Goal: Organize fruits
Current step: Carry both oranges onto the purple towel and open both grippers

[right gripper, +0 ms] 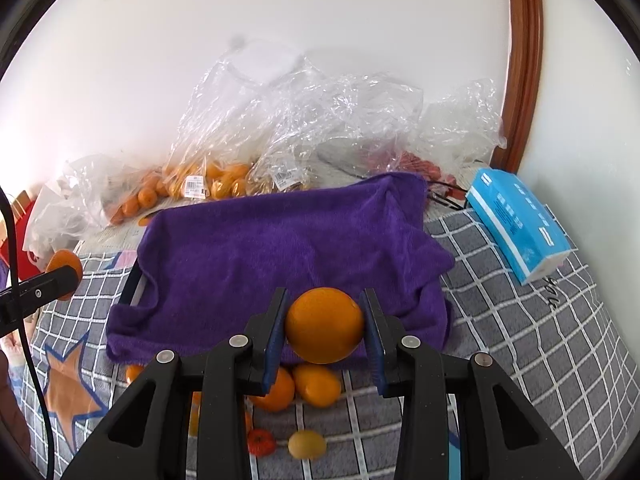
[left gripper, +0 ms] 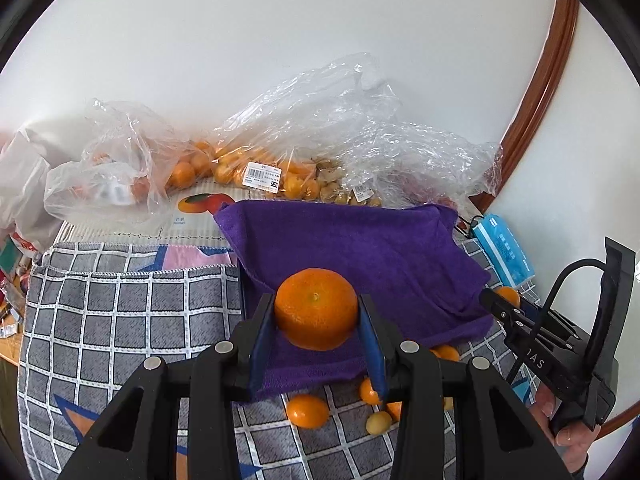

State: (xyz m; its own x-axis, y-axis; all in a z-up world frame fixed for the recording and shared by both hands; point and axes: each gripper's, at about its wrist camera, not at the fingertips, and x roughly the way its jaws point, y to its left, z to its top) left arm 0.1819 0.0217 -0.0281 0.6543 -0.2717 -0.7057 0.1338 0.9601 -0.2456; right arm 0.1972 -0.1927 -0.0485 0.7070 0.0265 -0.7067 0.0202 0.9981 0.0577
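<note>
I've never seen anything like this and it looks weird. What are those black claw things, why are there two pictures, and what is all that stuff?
Those are two grabbing tools, one in each of a person's hands. Each has a small camera looking along its two fingers, so you get one picture per tool. In the left tool's picture, the left gripper squeezes a mandarin between blue pads. In the right tool's picture, the right gripper squeezes a smooth orange. Both are over a purple towel that lies on a grey checked cloth. More loose fruit sits near the towel's front edge. By the wall are clear plastic bags of fruit, and a blue tissue pack on the right.
</note>
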